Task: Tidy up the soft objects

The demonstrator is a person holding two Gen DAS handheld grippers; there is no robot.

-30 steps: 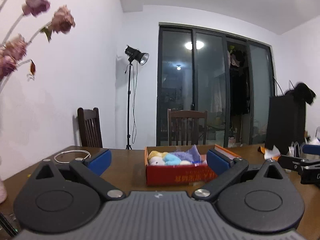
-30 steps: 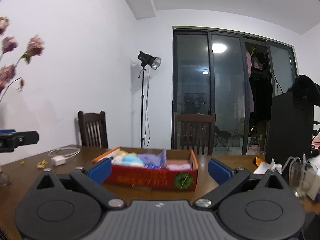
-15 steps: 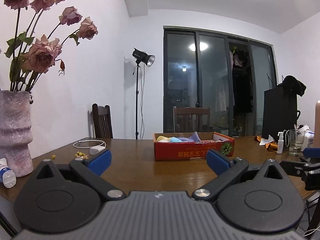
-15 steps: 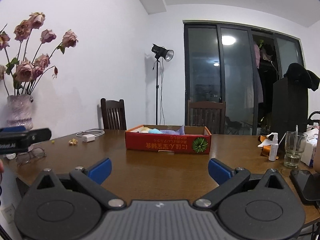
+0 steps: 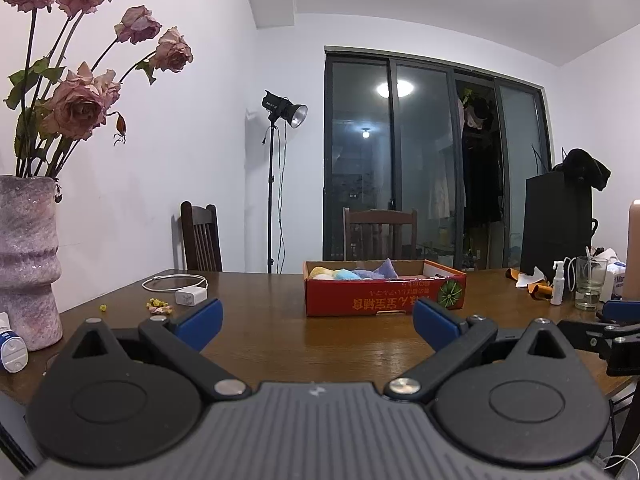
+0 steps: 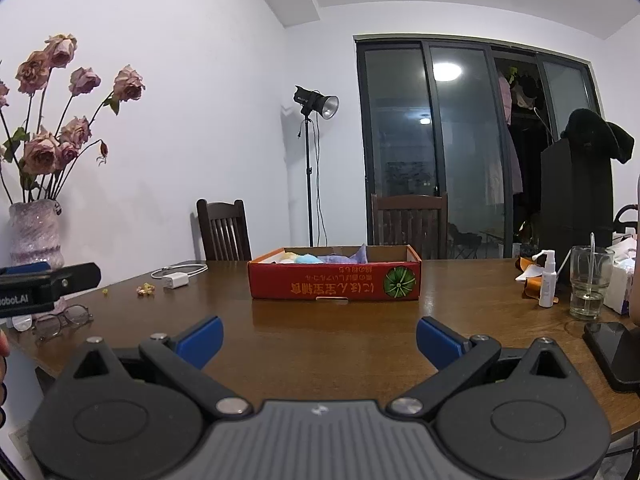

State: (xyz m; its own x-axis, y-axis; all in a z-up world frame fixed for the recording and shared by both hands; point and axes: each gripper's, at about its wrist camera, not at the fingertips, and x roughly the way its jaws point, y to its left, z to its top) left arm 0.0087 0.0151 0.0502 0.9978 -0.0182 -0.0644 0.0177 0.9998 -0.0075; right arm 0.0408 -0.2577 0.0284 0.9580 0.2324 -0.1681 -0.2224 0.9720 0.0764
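Both grippers, left gripper (image 5: 318, 322) and right gripper (image 6: 319, 338), spread wide and empty above the near table (image 6: 320, 328) edge, with the red box (image 6: 334, 283) of soft things (image 6: 307, 258) well ahead at 12 o'clock; best kept level, wide, clear of the glass (image 6: 590, 282) at 2 o'clock.

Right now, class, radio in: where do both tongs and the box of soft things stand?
Left tongs open, empty. Right tongs open, empty. Soft things sit in the red box, mid-table, untouched. Bare table between tongs and box, nothing blocking.
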